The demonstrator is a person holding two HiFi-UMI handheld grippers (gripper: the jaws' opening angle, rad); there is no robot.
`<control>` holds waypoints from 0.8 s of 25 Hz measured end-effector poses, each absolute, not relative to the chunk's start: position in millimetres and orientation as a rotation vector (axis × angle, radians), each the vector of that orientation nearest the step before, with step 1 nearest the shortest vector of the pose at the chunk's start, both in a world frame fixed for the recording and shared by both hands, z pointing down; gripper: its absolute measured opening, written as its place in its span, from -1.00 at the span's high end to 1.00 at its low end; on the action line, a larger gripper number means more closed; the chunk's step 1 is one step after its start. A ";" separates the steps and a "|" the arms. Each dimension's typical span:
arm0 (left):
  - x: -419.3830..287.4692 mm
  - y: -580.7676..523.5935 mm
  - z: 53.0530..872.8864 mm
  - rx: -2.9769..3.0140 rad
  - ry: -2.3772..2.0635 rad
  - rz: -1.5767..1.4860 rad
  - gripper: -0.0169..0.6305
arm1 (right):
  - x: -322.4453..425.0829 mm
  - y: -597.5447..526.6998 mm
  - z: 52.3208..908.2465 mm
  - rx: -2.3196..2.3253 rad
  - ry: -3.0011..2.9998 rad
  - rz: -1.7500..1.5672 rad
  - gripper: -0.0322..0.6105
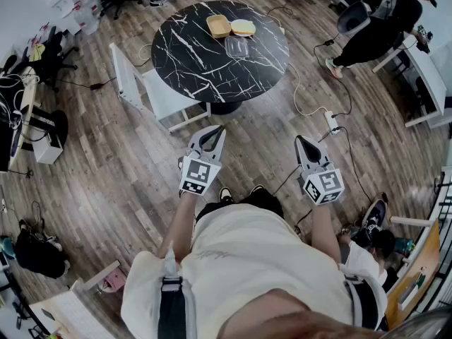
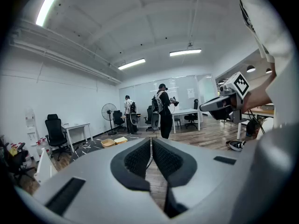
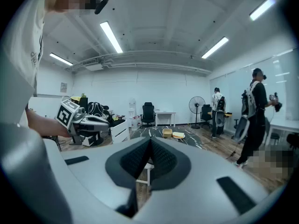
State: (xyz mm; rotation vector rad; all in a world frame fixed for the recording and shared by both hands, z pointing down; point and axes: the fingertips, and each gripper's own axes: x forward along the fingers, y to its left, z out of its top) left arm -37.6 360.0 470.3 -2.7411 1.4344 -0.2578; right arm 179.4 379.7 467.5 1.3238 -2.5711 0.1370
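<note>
Both grippers hang at waist height over the wood floor, in front of the person's body. My left gripper is shut with nothing between its pads; its jaws meet at a thin seam. My right gripper is likewise shut and empty, its pads pressed together. Ahead stands a round black marble table. On its far side lie a yellow tray, a pale yellow lid-like piece and a clear container. Neither gripper touches anything.
A white chair stands at the table's left. A power strip and cables lie on the floor to the right. A person in black stands at the far right by a desk. Office chairs and desks line the walls.
</note>
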 end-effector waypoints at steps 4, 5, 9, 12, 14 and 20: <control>-40.7 351.1 463.6 -2.811 1.503 -0.128 0.88 | 186.8 373.3 457.1 1.335 -2.579 0.117 0.88; -42.9 348.2 459.8 -2.826 1.521 -0.087 0.88 | 189.1 370.8 455.4 1.340 -2.580 0.115 0.88; -48.7 336.9 447.4 -2.856 1.549 0.021 0.88 | 193.2 361.4 454.9 1.353 -2.579 0.130 0.88; -46.7 334.5 445.6 -2.860 1.542 0.020 0.88 | 191.8 359.4 455.6 1.347 -2.589 0.140 0.88; -44.5 332.9 444.5 -2.844 1.526 -0.017 0.88 | 189.5 356.1 455.3 1.343 -2.595 0.139 0.88; -44.1 320.9 452.9 -2.867 1.518 -0.057 0.88 | 177.8 344.3 457.6 1.311 -2.627 0.154 0.81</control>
